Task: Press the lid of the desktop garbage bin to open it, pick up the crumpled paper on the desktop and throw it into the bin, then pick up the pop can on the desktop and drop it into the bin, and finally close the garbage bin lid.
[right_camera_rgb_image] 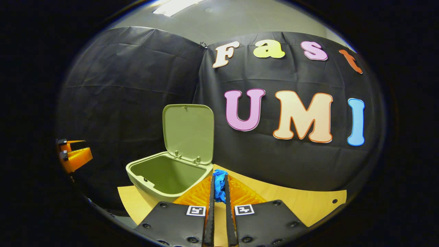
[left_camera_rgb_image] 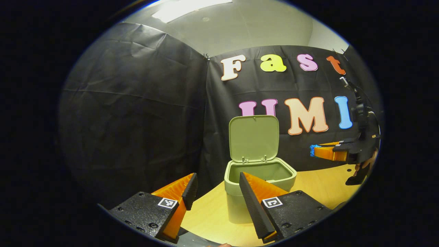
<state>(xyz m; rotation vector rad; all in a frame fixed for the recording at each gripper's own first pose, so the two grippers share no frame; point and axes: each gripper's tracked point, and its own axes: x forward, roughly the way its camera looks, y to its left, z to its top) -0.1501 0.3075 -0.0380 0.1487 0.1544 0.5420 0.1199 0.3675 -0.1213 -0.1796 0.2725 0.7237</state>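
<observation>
Right gripper [right_camera_rgb_image: 219,187] fingers clamped on blue crumpled paper [right_camera_rgb_image: 219,185] beside open pale-green plastic bin [right_camera_rgb_image: 164,175], ready to drop; left gripper [left_camera_rgb_image: 217,192] fingers apart.

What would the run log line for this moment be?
bin lid: open | right gripper: shut on blue crumpled paper, beside bin | left gripper: open, empty

Your garbage bin [left_camera_rgb_image: 260,178] is a pale green, rounded-rectangular tub standing upright on the wooden desktop, close to the black back wall. Its lid [left_camera_rgb_image: 254,138] is swung fully up on the rear hinges and stands nearly vertical, inner face toward you, so the mouth is wide open. From the right gripper view you look down into the bin [right_camera_rgb_image: 164,176]; the part of the inside you can see is bare. A crumpled blue paper [right_camera_rgb_image: 220,185] is pinched between your right gripper's fingers, just beside the bin's rim.
</observation>
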